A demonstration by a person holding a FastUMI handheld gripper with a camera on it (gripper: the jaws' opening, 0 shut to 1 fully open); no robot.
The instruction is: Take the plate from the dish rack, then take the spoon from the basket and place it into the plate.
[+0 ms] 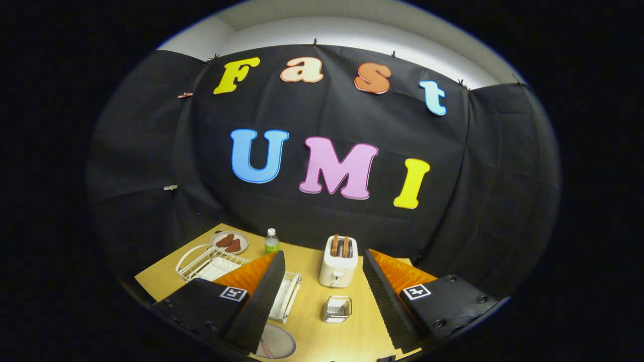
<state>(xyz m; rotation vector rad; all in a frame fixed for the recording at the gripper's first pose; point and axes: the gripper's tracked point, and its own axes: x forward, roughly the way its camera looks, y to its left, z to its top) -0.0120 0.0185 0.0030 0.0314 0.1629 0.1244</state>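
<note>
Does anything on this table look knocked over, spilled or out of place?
Nothing stands out. The toaster stands upright with slices in its slots, the bottle is upright, and the dish rack sits flat on the wooden table. The gripper hangs open above the table, holding nothing.

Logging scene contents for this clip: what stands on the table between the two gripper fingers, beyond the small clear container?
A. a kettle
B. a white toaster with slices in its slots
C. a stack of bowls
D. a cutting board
B. A white toaster with two brown slices in its slots stands beyond the clear container, seen between the open gripper's fingers.
</note>
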